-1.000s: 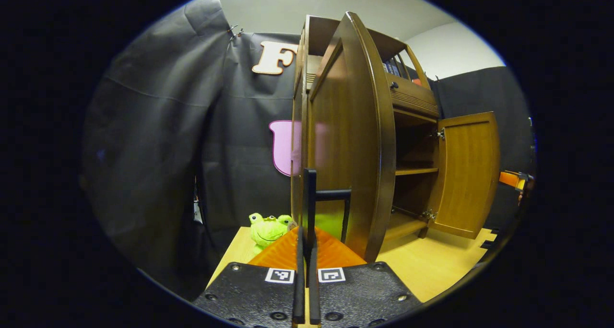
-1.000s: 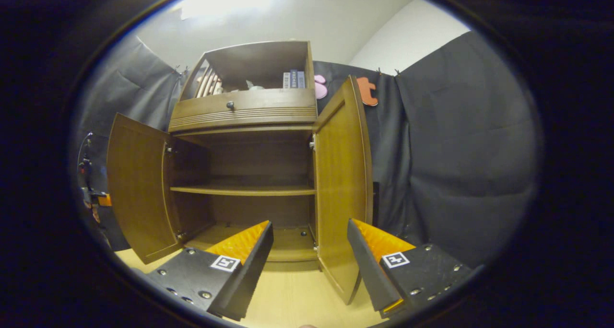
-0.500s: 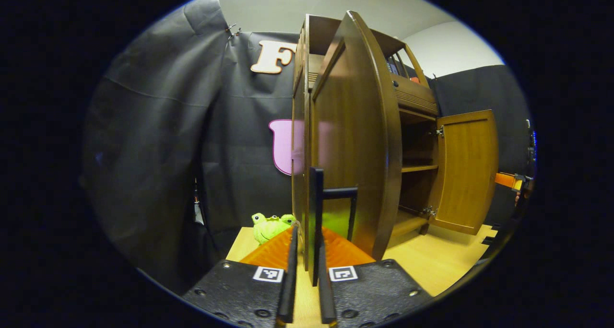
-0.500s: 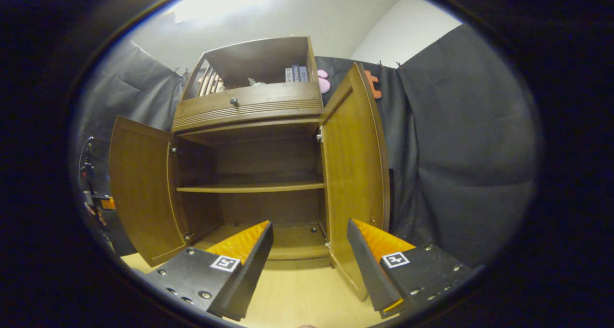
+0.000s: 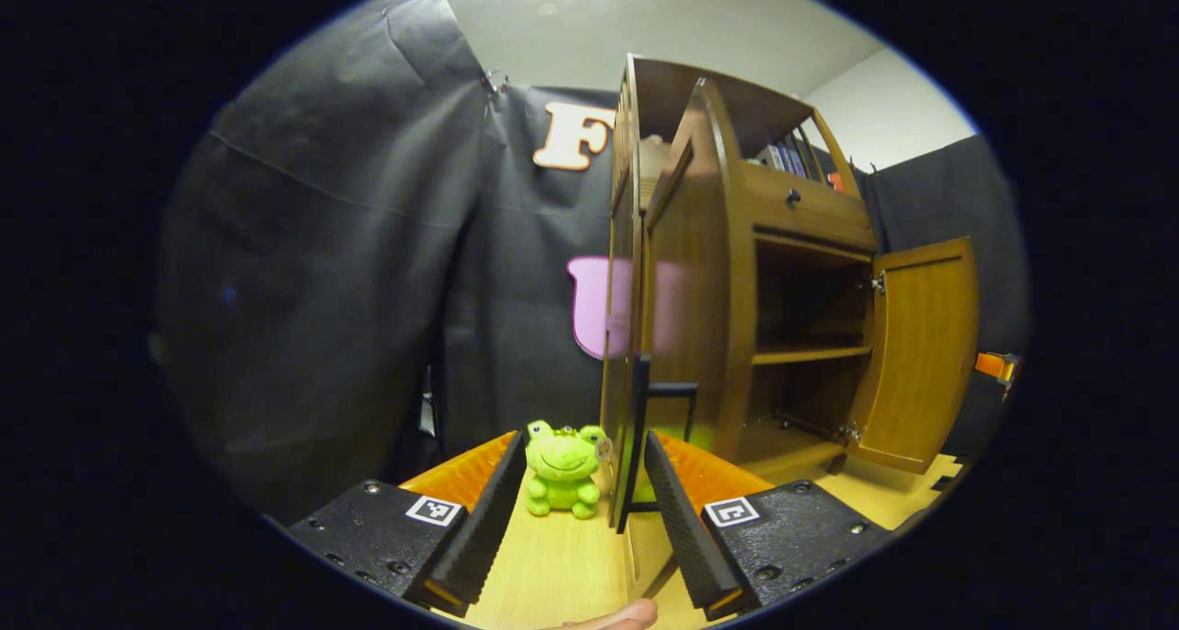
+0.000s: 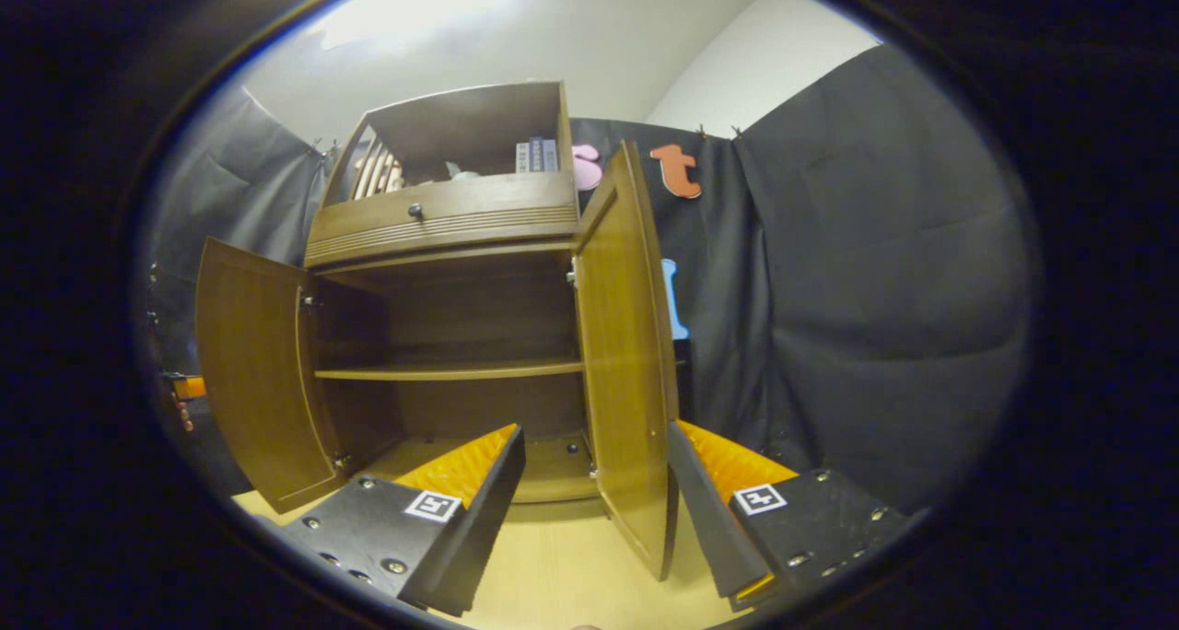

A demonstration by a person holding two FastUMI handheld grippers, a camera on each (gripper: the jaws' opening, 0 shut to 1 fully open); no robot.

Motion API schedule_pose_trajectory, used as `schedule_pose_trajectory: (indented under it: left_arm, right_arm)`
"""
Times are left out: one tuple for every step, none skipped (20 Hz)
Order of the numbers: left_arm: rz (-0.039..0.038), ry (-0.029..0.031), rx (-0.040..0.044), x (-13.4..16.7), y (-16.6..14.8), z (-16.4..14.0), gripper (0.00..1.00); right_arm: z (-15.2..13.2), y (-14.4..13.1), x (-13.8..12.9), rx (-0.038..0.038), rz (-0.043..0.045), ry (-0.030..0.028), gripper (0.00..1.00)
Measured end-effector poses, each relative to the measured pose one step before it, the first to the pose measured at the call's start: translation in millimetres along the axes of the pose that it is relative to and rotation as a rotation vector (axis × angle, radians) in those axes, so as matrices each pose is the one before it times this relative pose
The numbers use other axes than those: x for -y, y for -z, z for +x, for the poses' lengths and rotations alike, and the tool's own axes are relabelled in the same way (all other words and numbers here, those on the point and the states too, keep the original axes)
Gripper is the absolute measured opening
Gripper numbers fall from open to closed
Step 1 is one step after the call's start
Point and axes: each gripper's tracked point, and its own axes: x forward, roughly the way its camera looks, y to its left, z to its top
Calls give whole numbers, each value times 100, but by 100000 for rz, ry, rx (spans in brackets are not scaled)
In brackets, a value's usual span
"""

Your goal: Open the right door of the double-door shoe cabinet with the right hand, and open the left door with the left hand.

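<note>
Left gripper (image 5: 573, 519) stands with its fingers spread wide and holding nothing, the dark bar handle (image 5: 656, 446) of the left door (image 5: 691, 298) standing free between them, close to one finger. That door is swung fully out, edge-on to this camera, with a green frog toy (image 5: 562, 469) on the floor (image 5: 553, 575) just beside its lower corner. Right gripper (image 6: 594, 510) is likewise wide open and empty, drawn back from the right door (image 6: 622, 354), which juts out from the shoe cabinet (image 6: 451, 215) over bare shelves. Both doors look open, so the opening step seems done; I judge the next move is simply to back each gripper straight away without brushing a door edge.
</note>
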Motion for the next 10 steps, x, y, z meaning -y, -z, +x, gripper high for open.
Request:
schedule_pose_trajectory:
  left_arm:
    - [-586, 220, 3565, 423, -1565, -843, 82]
    - [-870, -586, 3028, 478, -1137, -518, 87]
    - [-58, 560, 2274, 690, -1235, -278, 89]
    - [412, 576, 1769, 838, -877, -200, 89]
    - [1190, 103, 502, 785, -642, -180, 89]
    - [999, -92, -50, 745, -344, -240, 90]
    - [445, 584, -465, 1008, -351, -97, 91]
    - [-223, 516, -536, 1070, -204, -82, 92]
    - [-424, -367, -486, 784, -92, 149, 92]
    - [-1030, -1095, -324, 466, -181, 253, 92]
  right_arm:
    - [-102, -177, -145, 318, 392, -445, 92]
    - [-46, -173, -125, -93, -278, -452, 92]
    - [-45, -31, 48, -124, -831, -57, 92]
    - [-80, -152, -7, 24, -939, -33, 92]
    - [-122, -108, -165, 140, -598, -436, 92]
    - [-191, -219, -111, 151, -47, -561, 92]
    - [-251, -71, -274, 123, 24, -636, 92]
    - [-89, -189, -203, 218, -190, -591, 92]
    - [-125, -207, -126, 174, -516, -352, 92]
    - [-29, -267, -53, 241, -592, -3, 92]
